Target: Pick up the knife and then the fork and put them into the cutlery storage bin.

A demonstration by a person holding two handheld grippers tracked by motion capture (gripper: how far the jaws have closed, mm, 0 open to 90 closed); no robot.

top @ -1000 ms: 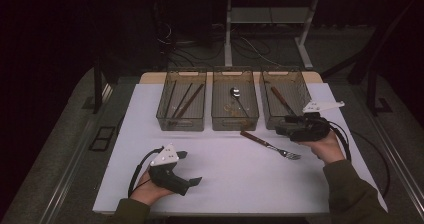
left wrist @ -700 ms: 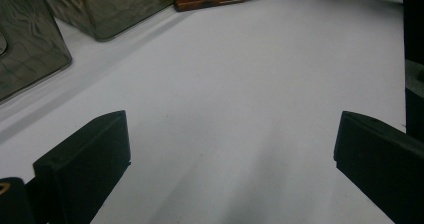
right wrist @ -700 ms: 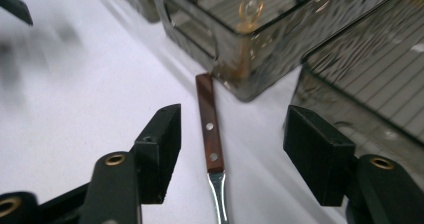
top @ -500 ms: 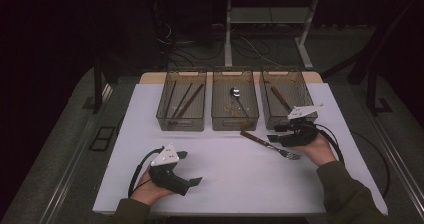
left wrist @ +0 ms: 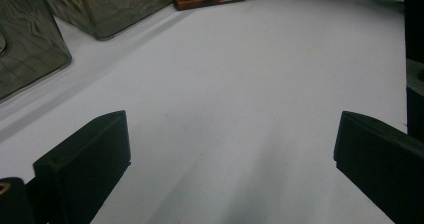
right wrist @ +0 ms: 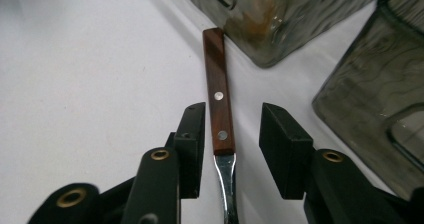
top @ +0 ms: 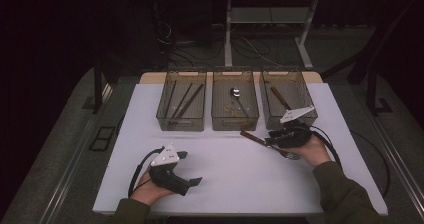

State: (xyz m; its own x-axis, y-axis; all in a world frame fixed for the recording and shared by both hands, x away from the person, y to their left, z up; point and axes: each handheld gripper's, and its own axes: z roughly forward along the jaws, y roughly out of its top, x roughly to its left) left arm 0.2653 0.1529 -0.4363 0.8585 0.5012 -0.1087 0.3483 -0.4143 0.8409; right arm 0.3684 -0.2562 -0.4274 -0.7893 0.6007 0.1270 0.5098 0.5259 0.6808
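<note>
Left tongs (top: 192, 168) rest wide open on the white bench (top: 225, 184), holding nothing. Right tongs (right wrist: 230, 134), jaws just closing, straddle the wooden-handled steel fork (right wrist: 219, 104) without touching; fork lies flat before 3 clear plastic bins (top: 235, 119).

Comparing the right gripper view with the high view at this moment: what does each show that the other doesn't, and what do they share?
The right gripper view alone shows the two rivets in the fork's wooden handle, and the right hand-held gripper with its jaws on either side of that handle, a gap left on each side; they have just been closing.

The high view alone shows three bins in a row, the spoon in the middle one, and the left hand-held gripper open over bare table.

Both show the fork, the white table and bin walls.
</note>
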